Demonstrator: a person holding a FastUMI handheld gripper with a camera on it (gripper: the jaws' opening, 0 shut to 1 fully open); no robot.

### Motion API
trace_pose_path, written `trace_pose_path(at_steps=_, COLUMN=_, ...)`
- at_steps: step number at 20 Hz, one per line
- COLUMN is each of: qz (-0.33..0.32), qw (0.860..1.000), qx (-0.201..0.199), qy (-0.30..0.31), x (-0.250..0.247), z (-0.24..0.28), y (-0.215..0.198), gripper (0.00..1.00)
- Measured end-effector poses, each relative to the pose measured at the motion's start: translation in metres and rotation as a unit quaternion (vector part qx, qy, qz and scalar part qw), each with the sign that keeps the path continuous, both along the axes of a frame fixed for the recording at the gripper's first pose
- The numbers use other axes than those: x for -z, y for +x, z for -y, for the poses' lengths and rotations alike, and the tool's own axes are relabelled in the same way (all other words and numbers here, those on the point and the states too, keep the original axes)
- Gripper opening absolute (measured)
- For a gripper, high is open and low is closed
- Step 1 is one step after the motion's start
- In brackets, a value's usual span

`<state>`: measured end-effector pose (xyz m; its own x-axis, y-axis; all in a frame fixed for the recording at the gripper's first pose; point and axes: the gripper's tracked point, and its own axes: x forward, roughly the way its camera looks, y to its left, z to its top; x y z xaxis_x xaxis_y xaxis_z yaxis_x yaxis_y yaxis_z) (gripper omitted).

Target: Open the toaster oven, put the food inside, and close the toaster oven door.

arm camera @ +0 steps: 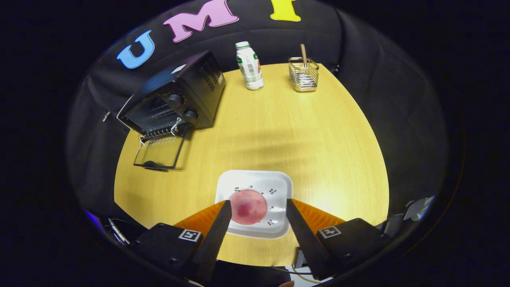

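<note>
The tool [258, 204] is spread wide over the white plate [279, 187] at the tabletop's [318, 139] near edge, the pink food [248, 206] between its fingers, ungripped.

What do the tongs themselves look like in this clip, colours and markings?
The tongs have two long black fingers backed by orange wedge-shaped panels. Each finger runs back to a black block carrying a small square black-and-white marker. A thin pale cable trails beneath the right block.
</note>
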<state>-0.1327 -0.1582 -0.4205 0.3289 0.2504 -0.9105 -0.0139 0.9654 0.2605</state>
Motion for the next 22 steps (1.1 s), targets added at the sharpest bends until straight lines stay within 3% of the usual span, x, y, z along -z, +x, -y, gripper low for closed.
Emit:
trace_pose_path(at_steps=2, qz=-0.012, qw=1.000, qx=-0.003, qy=-0.009, x=0.016, z=0.014, y=-0.003, gripper=0.88)
trace_pose_path(at_steps=4, qz=-0.024, qw=1.000, qx=-0.006, qy=-0.011, x=0.025, z=0.021, y=-0.005, gripper=0.72)
trace_pose_path(at_steps=5, qz=-0.030, qw=0.999, qx=-0.009, qy=-0.012, x=0.032, z=0.023, y=-0.007, gripper=0.70)
trace_pose_path(at_steps=16, qz=-0.102, qw=0.995, qx=-0.020, qy=-0.006, x=0.081, z=0.019, y=-0.006, gripper=0.68)
trace_pose_path(at_steps=17, qz=-0.103, qw=0.994, qx=-0.020, qy=-0.009, x=0.079, z=0.019, y=-0.005, gripper=0.49)
trace_pose_path(at_steps=20, qz=-0.127, qw=0.990, qx=-0.050, qy=-0.035, x=0.084, z=0.023, y=-0.015, gripper=0.33)
trace_pose_path(at_steps=22, qz=-0.136, qw=0.989, qx=-0.054, qy=-0.015, x=0.083, z=0.015, y=-0.013, gripper=0.15)
